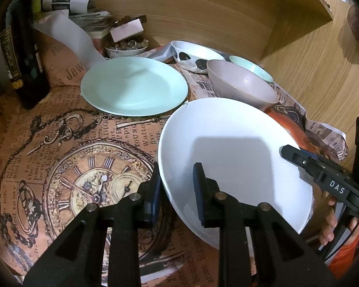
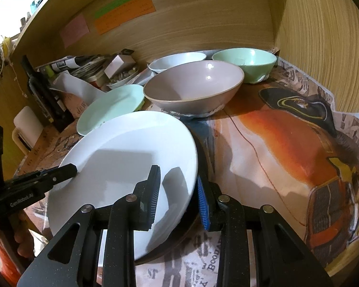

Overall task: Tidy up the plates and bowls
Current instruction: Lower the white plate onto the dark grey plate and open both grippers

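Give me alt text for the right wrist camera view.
The right gripper and left gripper clamp opposite rims of a white plate. Behind it sit a mint plate, a mauve bowl and a green bowl.

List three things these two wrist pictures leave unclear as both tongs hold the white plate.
- Underside of the white plate: hidden by the plate itself, both views.
- Base of the green bowl: left wrist view, the pink-grey bowl covers it.
- Contents of the small dish at the back: too small and blurred, right wrist view.
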A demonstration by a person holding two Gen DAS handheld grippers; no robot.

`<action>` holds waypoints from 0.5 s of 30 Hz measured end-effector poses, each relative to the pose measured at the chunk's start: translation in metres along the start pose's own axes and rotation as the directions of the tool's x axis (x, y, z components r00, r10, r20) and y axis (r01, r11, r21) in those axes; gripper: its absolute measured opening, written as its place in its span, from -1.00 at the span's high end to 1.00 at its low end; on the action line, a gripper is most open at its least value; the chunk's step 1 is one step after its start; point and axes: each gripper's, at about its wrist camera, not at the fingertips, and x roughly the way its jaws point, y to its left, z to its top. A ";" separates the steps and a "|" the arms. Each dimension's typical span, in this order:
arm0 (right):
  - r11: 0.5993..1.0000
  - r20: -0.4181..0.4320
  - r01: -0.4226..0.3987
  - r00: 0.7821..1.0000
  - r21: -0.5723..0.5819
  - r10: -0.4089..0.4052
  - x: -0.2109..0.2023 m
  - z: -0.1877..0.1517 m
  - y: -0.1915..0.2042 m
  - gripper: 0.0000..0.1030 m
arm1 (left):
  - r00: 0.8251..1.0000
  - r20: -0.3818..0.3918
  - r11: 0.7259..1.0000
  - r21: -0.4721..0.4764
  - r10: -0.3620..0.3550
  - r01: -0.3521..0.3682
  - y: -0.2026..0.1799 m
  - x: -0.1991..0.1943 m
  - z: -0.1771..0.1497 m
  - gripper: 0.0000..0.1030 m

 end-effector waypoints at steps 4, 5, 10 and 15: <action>1.000 0.002 0.004 1.000 -0.008 -0.004 0.000 0.001 -0.001 0.48 | 1.000 -0.003 1.000 -0.001 -0.008 0.008 0.000 0.002 0.000 0.51; 1.000 0.003 0.004 1.000 -0.011 -0.004 0.000 0.002 -0.002 0.48 | 1.000 -0.002 1.000 0.003 -0.007 0.007 -0.001 0.002 -0.001 0.50; 0.999 0.004 0.015 1.000 -0.032 -0.015 0.002 0.002 0.001 0.47 | 1.000 -0.001 1.000 0.023 -0.005 0.005 -0.003 0.003 -0.001 0.42; 0.997 0.007 0.034 0.999 -0.062 -0.033 0.003 0.003 0.003 0.45 | 1.000 -0.001 1.000 0.031 -0.008 0.008 -0.004 0.003 -0.002 0.40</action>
